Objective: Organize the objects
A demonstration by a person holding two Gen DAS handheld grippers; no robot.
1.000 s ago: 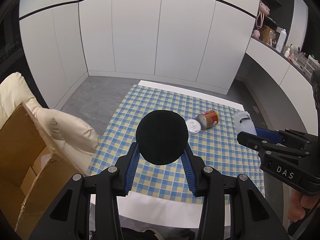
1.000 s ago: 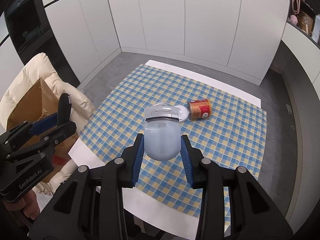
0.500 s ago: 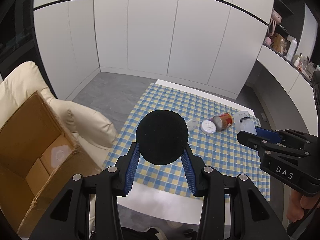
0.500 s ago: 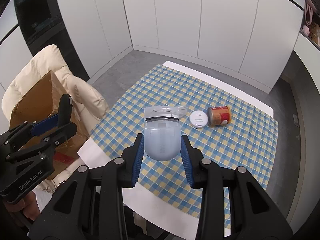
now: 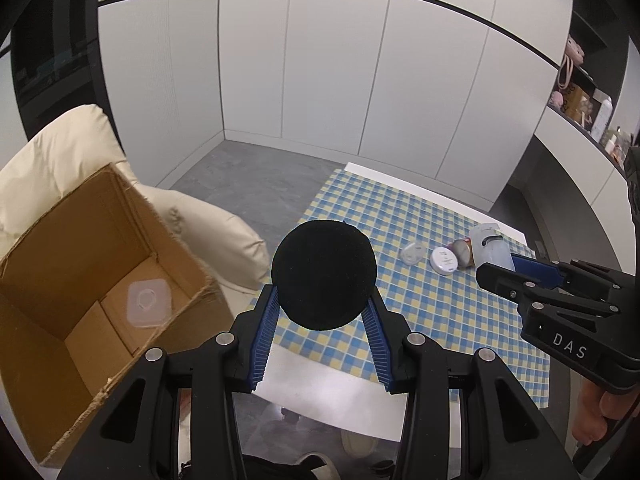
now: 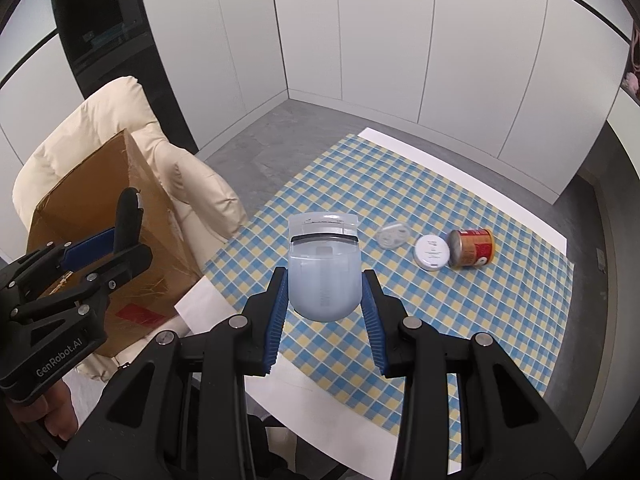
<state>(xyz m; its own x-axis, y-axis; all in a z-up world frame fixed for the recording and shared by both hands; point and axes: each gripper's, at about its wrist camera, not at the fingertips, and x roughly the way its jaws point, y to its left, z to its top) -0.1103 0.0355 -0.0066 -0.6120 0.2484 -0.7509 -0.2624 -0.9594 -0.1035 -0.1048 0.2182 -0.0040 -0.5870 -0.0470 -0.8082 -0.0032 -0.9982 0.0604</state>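
Left gripper (image 5: 323, 322): clamped on a round black disc (image 5: 323, 274), held above the table's near edge.
Right gripper (image 6: 324, 304): clamped on a translucent plastic container (image 6: 323, 270).
Checked tablecloth (image 6: 460, 308): bears a clear lid (image 6: 393, 237), white round tin (image 6: 431, 253), toppled red can (image 6: 472, 248).
Open cardboard box (image 5: 92, 264): on a cream armchair (image 5: 52, 160) left of the table, a clear square lid (image 5: 147, 300) inside.

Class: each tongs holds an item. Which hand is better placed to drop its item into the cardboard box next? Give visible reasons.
Probably left. The left tongs, gripping the black disc, sit beside the open cardboard box. The right tongs hold the translucent container over the checkered tablecloth.
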